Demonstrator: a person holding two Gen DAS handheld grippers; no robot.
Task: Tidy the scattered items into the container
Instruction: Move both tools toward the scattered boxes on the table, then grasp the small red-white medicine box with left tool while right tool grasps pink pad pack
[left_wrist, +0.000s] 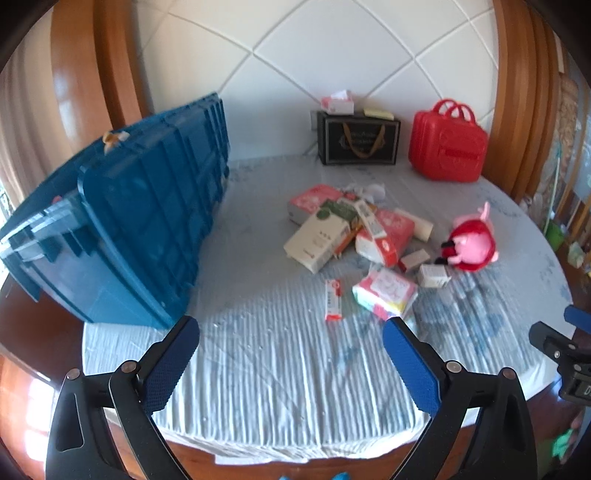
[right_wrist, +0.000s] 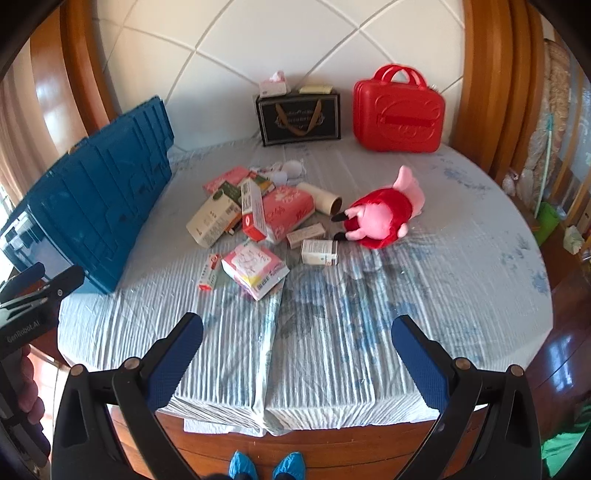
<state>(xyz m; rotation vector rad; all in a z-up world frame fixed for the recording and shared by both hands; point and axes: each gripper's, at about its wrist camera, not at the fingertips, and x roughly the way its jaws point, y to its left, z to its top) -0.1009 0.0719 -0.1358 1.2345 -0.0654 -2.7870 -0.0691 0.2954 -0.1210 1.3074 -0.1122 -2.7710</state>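
Note:
A big blue plastic crate stands on the left of the round bed. Scattered in the middle lie several boxes and packets: a cream box, a pink tissue pack, a thin red-and-white box, a small white box. A pink plush pig in a red dress lies to their right. My left gripper and right gripper both hang open above the near bed edge, nothing between the fingers.
A red hard case and a dark gift bag stand against the padded headboard. The bed's wooden rim is just below me. Blue shoe covers show by the floor.

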